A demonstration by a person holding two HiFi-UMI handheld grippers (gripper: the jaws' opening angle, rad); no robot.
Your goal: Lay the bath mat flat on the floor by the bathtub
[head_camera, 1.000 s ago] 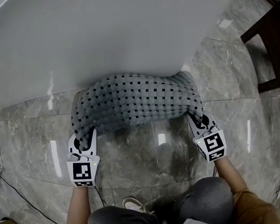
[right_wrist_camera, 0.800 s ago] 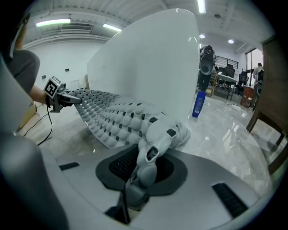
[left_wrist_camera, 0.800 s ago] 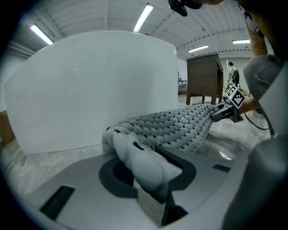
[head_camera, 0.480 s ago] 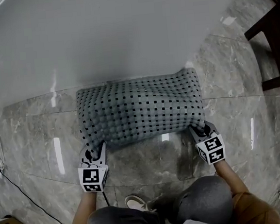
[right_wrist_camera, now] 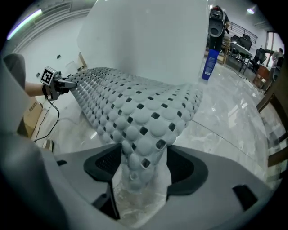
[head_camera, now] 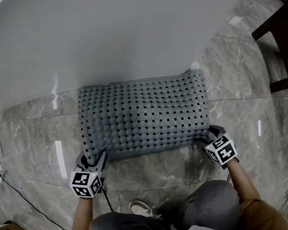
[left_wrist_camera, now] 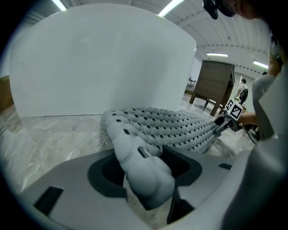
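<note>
Bath mat (head_camera: 144, 114) is spread almost flat on the marble floor (head_camera: 31, 142), with its far edge right up against the white bathtub (head_camera: 102, 35). Your left claw (head_camera: 91, 160) is at the near left corner. Its jaws are opening, and that bunched corner lies loose between them. Your right claw (head_camera: 206, 140) is at the near right corner. Its jaws are opening wider, and the corner droops between them unpinched.

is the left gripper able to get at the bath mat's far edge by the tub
Probably yes. The left gripper is at the bath mat's near corner, jaws opening with it between them, and nothing lies on the mat. Its far edge sits right by the bathtub, so pinching it may be awkward.
</note>
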